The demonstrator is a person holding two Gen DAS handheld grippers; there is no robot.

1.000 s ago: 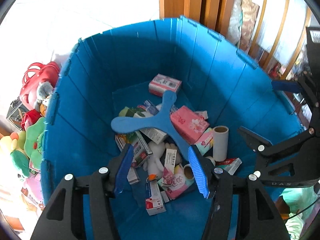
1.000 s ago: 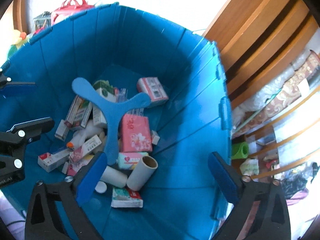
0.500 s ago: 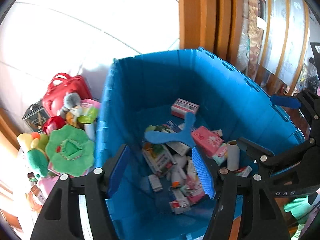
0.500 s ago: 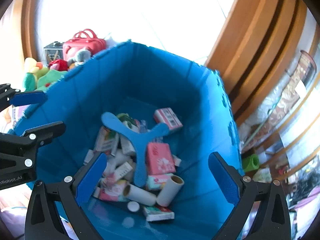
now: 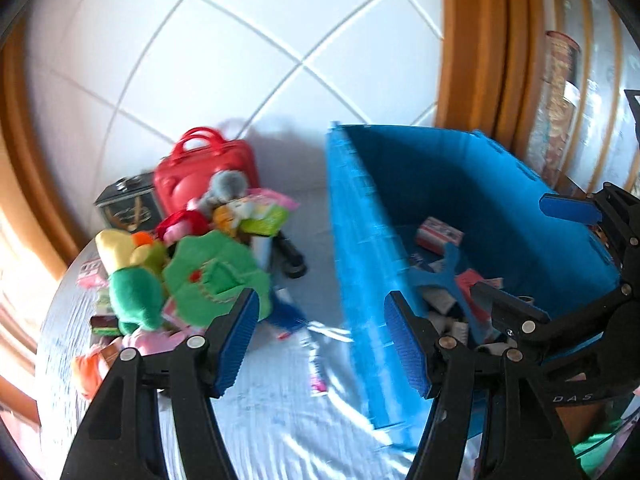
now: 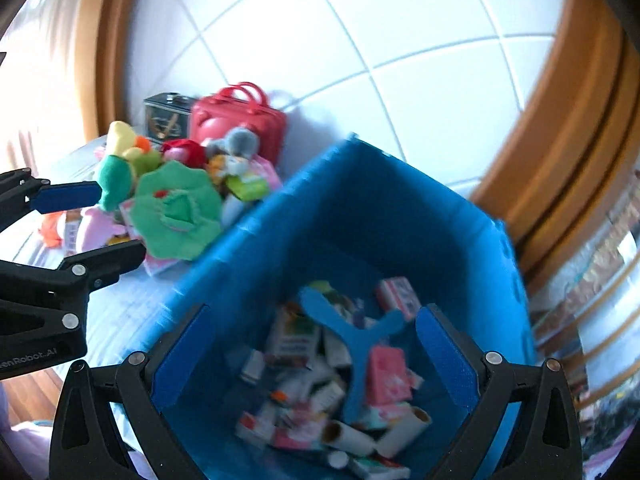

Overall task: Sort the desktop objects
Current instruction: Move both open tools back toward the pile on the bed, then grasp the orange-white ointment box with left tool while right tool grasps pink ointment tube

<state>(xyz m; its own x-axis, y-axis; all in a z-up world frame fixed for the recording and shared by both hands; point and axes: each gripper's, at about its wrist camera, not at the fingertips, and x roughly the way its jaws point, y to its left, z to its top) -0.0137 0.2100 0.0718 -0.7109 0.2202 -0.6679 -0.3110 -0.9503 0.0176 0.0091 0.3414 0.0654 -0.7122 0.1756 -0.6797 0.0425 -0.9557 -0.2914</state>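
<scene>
Toys (image 5: 188, 272) lie left of my empty, open left claw (image 5: 320, 340); right claw (image 6: 312, 360) gapes empty over bin (image 5: 360, 240); I approach low, choosing one.

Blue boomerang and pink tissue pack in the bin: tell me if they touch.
Touching. In the right wrist view the blue boomerang has its lower arm lying against the left edge of the pink tissue pack.

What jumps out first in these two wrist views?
The tall blue bin dominates, its floor littered with small boxes, cardboard tubes and a blue three-armed boomerang. Beside it on the pale tabletop sits a bright heap of plush toys, led by a green leafy one, with a red handbag behind. Both the left gripper and right gripper hang open and empty.
</scene>
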